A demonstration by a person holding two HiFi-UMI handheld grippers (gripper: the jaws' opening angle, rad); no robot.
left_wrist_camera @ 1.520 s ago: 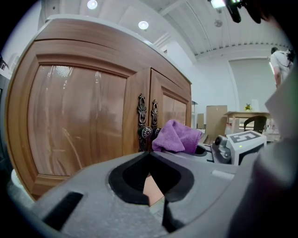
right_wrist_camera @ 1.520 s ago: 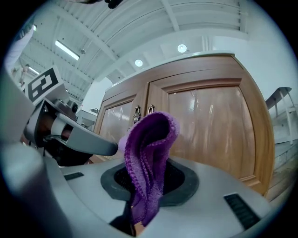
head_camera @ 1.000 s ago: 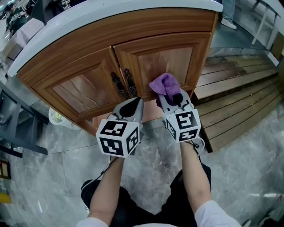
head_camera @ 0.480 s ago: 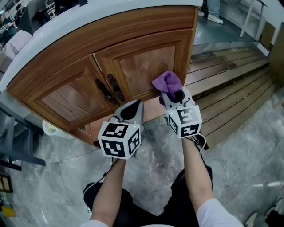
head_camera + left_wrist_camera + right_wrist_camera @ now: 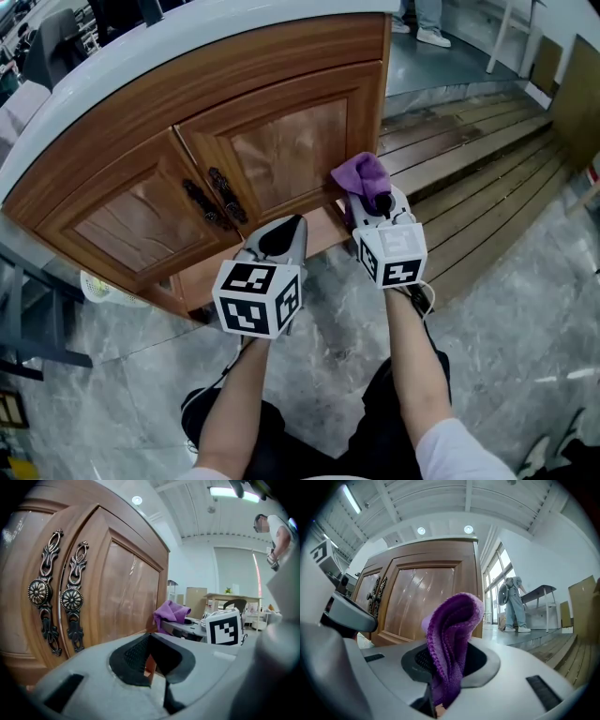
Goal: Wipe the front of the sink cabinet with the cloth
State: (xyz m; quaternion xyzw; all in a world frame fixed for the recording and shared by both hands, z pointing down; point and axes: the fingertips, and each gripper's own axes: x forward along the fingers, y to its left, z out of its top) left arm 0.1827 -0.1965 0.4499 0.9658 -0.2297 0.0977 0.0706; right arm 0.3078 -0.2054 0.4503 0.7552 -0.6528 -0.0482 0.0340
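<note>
So the right tool (image 5: pixel 373 204) is clamped on the purple cloth (image 5: pixel 360 174). The right cabinet door (image 5: pixel 291 141) sits at its 11 o'clock, very near. The left tool (image 5: pixel 277 234) is closed and empty, with the handles (image 5: pixel 208 199) at its 10 o'clock.

My grey plastic left gripper (image 5: pixel 278 234) and right gripper (image 5: pixel 378 204) each carry a black-and-white marker cube (image 5: pixel 255 297); black ribbed pads line the jaws. I wear white sleeves (image 5: pixel 452 455) and dark trousers (image 5: pixel 300 445).
</note>
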